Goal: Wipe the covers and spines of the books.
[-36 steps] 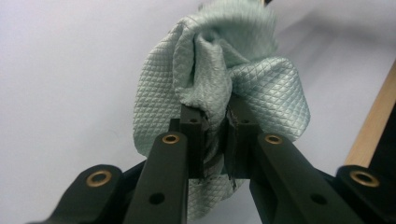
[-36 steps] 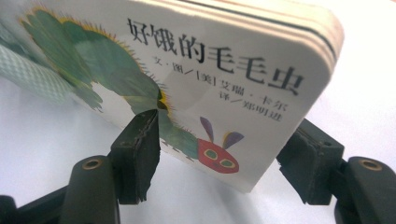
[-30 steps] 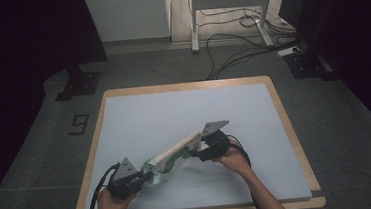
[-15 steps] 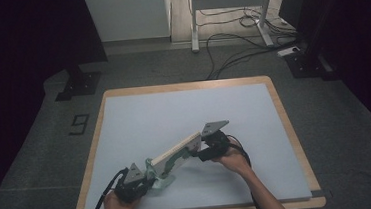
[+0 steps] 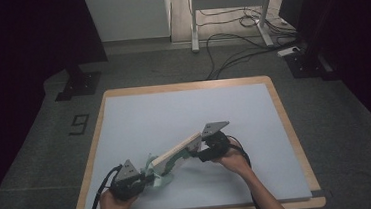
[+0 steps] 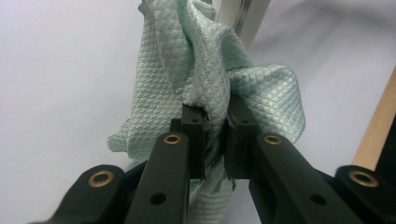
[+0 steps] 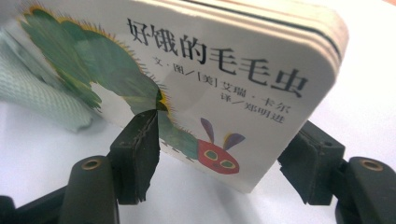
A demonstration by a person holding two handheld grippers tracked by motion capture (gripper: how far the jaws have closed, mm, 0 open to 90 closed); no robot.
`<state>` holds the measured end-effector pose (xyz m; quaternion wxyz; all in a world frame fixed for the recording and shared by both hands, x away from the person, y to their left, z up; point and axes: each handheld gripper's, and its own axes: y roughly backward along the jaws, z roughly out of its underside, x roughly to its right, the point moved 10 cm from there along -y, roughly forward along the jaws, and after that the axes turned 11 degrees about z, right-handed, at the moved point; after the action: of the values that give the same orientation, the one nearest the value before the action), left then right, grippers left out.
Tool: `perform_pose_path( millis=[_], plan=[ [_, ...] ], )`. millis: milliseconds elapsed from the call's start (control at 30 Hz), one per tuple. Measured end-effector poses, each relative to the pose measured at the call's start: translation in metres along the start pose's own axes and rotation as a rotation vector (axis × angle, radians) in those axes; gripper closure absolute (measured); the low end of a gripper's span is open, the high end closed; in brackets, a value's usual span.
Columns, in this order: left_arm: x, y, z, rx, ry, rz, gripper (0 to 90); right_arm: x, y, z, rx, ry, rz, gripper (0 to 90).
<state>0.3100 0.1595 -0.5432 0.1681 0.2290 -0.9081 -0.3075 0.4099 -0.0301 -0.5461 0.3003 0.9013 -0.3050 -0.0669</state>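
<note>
A thick board book [image 5: 177,150] with a green caterpillar on its white cover [image 7: 233,70] stands tilted on the table, its right end raised. My right gripper [image 5: 200,151] [image 7: 224,140] is shut on that raised end, one pad on the cover and the other behind the book. A mint-green quilted cloth [image 5: 160,179] [image 6: 201,60] lies bunched against the book's lower left end. My left gripper [image 5: 146,174] [image 6: 215,116] is shut on a fold of this cloth, near the table's front left.
The white table top [image 5: 173,105] has a wooden rim [image 5: 94,152] [image 6: 378,135]. Beyond the far edge are dark floor, a stand base [image 5: 76,85], cables [image 5: 239,50] and a metal frame [image 5: 225,1].
My left gripper, with the cloth, slid a little toward the near edge and then came back against the book's lower end. The right gripper and the book stayed still.
</note>
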Motion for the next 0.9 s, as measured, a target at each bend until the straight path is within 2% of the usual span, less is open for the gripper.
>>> perform_pose_path(
  millis=[267, 400, 533, 667, 900],
  plan=[
    [0.001, 0.022, -0.028, 0.023, -0.041, -0.022, 80.2, 0.0, 0.0, 0.0, 0.003, 0.0, 0.001, 32.5],
    [0.002, 0.028, -0.037, 0.029, -0.055, -0.031, 80.1, 0.0, 0.001, 0.001, 0.002, -0.004, -0.001, 32.6],
    [0.001, 0.031, -0.039, 0.037, -0.045, -0.025, 80.0, 0.0, 0.001, 0.001, 0.003, -0.006, -0.002, 33.0],
    [-0.011, 0.032, -0.035, 0.028, -0.017, -0.036, 80.0, 0.0, 0.001, 0.001, 0.003, -0.005, 0.002, 33.2],
    [-0.042, 0.041, -0.026, 0.013, 0.042, -0.082, 80.0, 0.0, 0.001, 0.001, 0.005, -0.011, 0.0, 33.4]
  ],
)
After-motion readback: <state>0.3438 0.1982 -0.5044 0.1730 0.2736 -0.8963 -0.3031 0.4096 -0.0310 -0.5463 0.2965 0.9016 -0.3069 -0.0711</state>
